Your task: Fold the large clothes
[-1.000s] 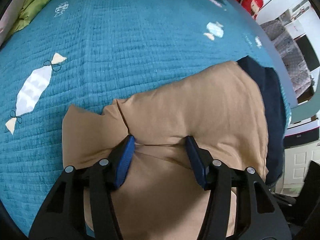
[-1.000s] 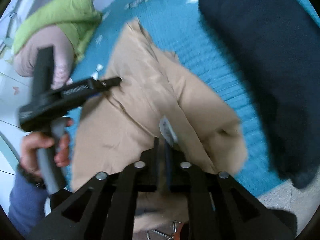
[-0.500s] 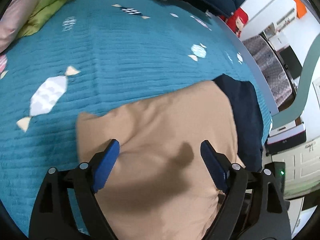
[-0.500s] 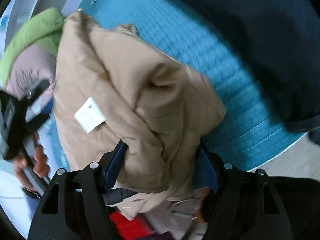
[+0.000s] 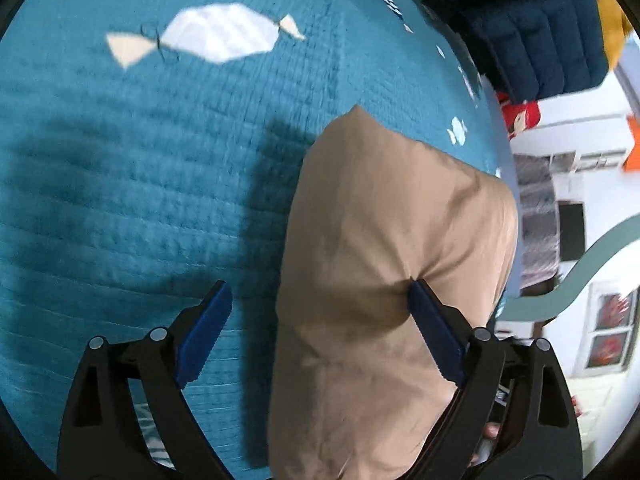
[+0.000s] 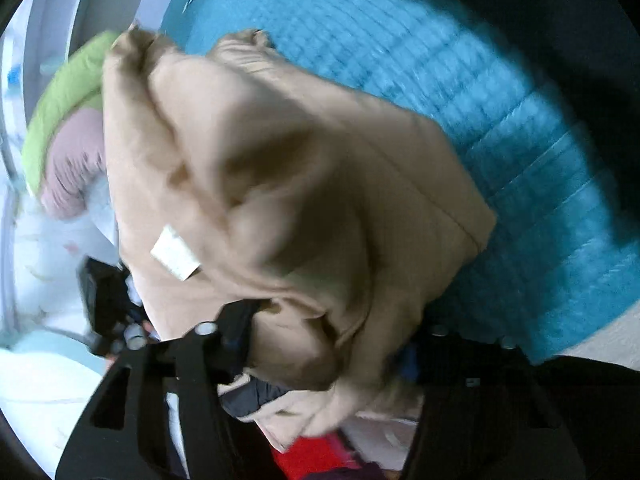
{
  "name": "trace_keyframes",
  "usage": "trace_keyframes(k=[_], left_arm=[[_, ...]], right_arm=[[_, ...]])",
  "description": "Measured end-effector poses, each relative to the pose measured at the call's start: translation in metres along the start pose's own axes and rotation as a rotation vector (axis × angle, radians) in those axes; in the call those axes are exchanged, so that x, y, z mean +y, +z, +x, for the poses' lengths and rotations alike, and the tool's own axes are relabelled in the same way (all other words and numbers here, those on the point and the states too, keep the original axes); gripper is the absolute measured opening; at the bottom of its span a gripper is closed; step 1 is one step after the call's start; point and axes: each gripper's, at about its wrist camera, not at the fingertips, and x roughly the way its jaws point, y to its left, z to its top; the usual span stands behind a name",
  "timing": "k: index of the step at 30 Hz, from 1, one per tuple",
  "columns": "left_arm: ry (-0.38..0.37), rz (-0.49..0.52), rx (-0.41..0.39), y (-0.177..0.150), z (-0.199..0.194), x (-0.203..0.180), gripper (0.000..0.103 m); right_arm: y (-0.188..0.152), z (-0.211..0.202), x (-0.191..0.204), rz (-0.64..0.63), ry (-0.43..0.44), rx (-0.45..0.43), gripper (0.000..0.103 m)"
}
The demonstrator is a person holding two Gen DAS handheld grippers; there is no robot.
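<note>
Tan garment (image 5: 384,280): bunched into a thick bundle, on the teal quilted bed cover (image 5: 160,200), near the bed's edge. Same garment (image 6: 288,200) in right wrist view: crumpled folds, white care label (image 6: 175,255) facing up, lower part spilling over the edge towards the camera. Not yet flat, not a tidy fold.

Left gripper (image 5: 320,336): jaws wide. Right-hand blue pad (image 5: 436,340) pressing into the cloth and dimpling it; left-hand pad (image 5: 204,332) over bare quilt, apart from the garment. Nothing clamped.

Right gripper (image 6: 324,344): frame blurred, cloth draped across the fingers and hiding the tips. Jaws apparently set wide with fabric between them; no firm grip evident.

Step in hand, as judged: regrasping the bundle to square it up or turn it over.

Notes for doing it well:
- Close on a hem or a folded edge, not on the puffed middle; a mid-cloth pinch only drags layers apart.
- Take all layers at each grip, both grips along one edge.
- Pull overhanging cloth back onto the bed before folding.
- Tuck label inside.
- Lay down, then smooth outward.

Surroundings: dark navy garment (image 6: 540,8) further along the bed; green pillow (image 6: 68,96) with a pink one (image 6: 72,168) beside it; navy padded jacket (image 5: 532,32) beyond the bed.
</note>
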Motion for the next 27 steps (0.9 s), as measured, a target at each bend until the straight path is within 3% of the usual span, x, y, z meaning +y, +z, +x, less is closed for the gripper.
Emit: trace_keyframes(k=[2, 4, 6, 8, 11, 12, 14, 19, 21, 22, 24, 27], left_arm=[[-0.003, -0.025, 0.003, -0.001, 0.004, 0.001, 0.091], [-0.012, -0.014, -0.011, -0.002, -0.001, -0.003, 0.091], [-0.025, 0.009, -0.028, -0.003, -0.009, -0.008, 0.091], [-0.095, -0.006, -0.032, -0.003, -0.014, -0.005, 0.092], [-0.042, 0.0, -0.017, -0.005, -0.008, -0.005, 0.092], [-0.055, -0.021, -0.018, -0.007, -0.005, -0.005, 0.092], [-0.13, -0.079, -0.006, -0.008, 0.003, -0.007, 0.092], [-0.149, -0.118, -0.01, -0.003, 0.024, -0.013, 0.094], [-0.105, -0.091, -0.026, -0.004, 0.03, -0.021, 0.093], [-0.089, -0.049, -0.041, -0.006, 0.028, -0.028, 0.091], [-0.057, 0.014, -0.074, -0.01, 0.022, -0.041, 0.075], [-0.044, 0.058, -0.115, -0.011, 0.006, -0.051, 0.066]], right_arm=[[0.001, 0.001, -0.004, 0.016, 0.032, -0.006, 0.06], [-0.001, -0.004, -0.002, -0.006, 0.023, -0.021, 0.036], [-0.002, -0.004, 0.001, -0.008, 0.051, -0.031, 0.03], [-0.002, -0.004, 0.002, -0.011, 0.047, -0.036, 0.029], [-0.002, 0.002, 0.013, -0.032, 0.014, -0.047, 0.029], [-0.002, 0.003, 0.014, -0.038, 0.008, -0.05, 0.029], [-0.003, 0.003, 0.018, -0.037, 0.011, -0.05, 0.029], [-0.015, -0.002, 0.016, -0.033, 0.01, -0.058, 0.028], [-0.019, -0.004, 0.023, -0.057, -0.011, -0.068, 0.026], [-0.022, -0.007, 0.029, -0.079, -0.024, -0.071, 0.024], [-0.029, -0.014, 0.042, -0.132, -0.047, -0.086, 0.022], [-0.038, -0.026, 0.064, -0.211, -0.053, -0.104, 0.021]])
